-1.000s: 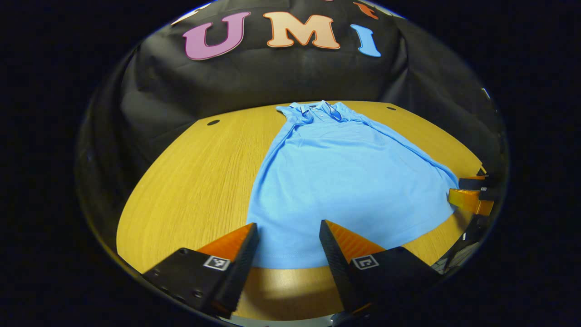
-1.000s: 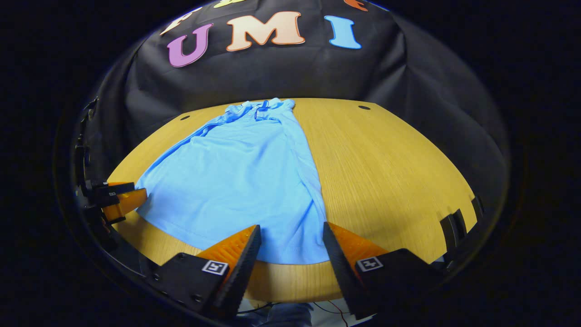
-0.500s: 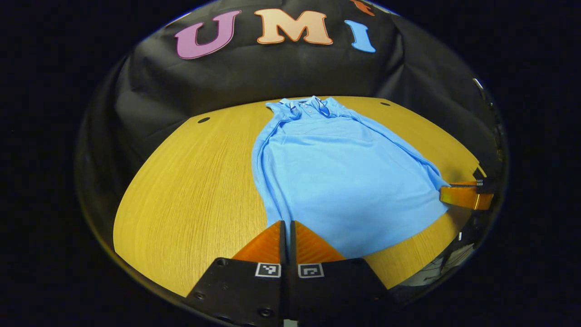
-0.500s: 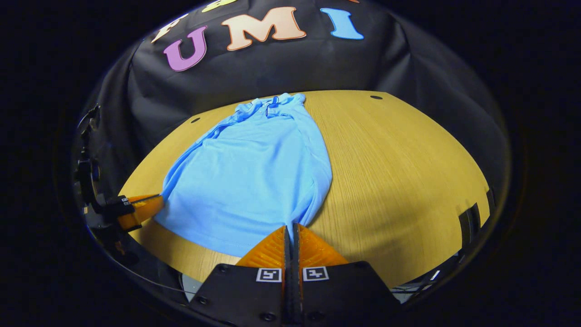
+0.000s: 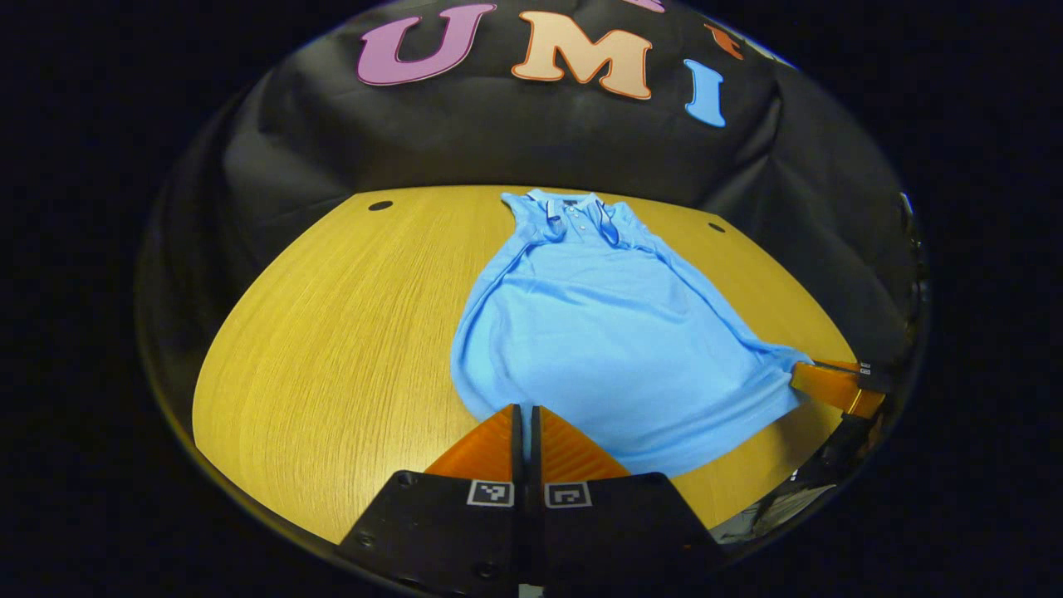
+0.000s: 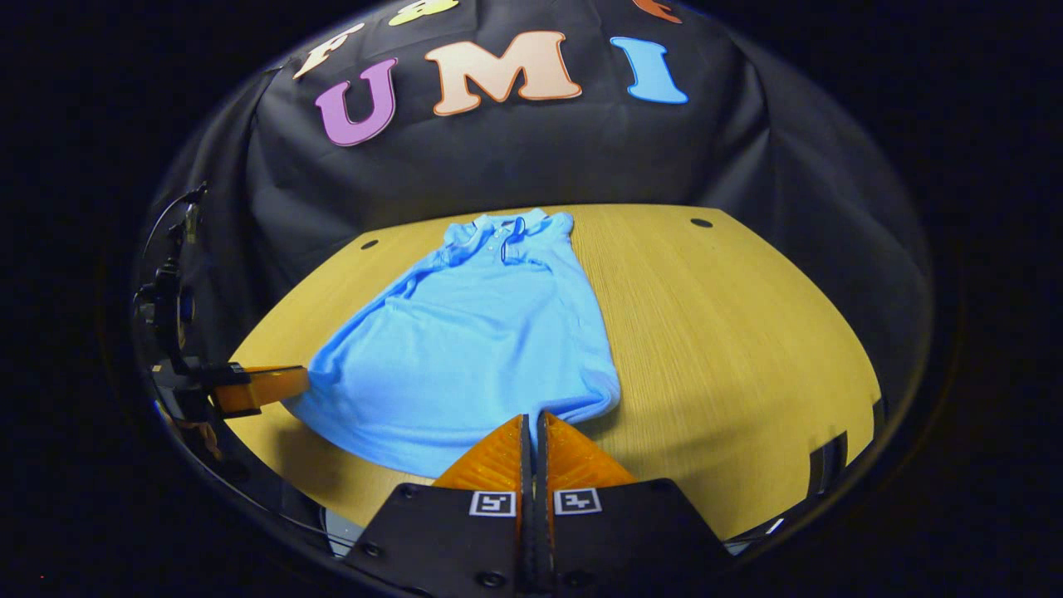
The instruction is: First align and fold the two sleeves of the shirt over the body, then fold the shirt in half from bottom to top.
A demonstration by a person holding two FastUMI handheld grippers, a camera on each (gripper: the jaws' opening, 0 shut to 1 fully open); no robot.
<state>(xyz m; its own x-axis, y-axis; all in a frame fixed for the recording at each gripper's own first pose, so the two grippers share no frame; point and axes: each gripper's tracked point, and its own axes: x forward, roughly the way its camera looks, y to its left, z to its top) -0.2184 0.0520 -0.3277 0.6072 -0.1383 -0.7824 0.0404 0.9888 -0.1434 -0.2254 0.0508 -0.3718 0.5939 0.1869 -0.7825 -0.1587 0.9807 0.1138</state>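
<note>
- My left gripper (image 5: 521, 413) and right gripper (image 6: 532, 421): fingers closed together, each pinching one bottom hem corner of the shirt (image 5: 598, 332).
- Shirt lies on the table (image 5: 332, 332), collar at far side.
- Cloth is soft, light, sags btw. corners; best hold at the corners.

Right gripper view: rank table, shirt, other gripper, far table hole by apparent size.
1. Table
2. Shirt
3. Left gripper, at the shirt's hem corner; it sits near the view's warped edge, so its size is unsure
4. Table hole, smallest
</note>
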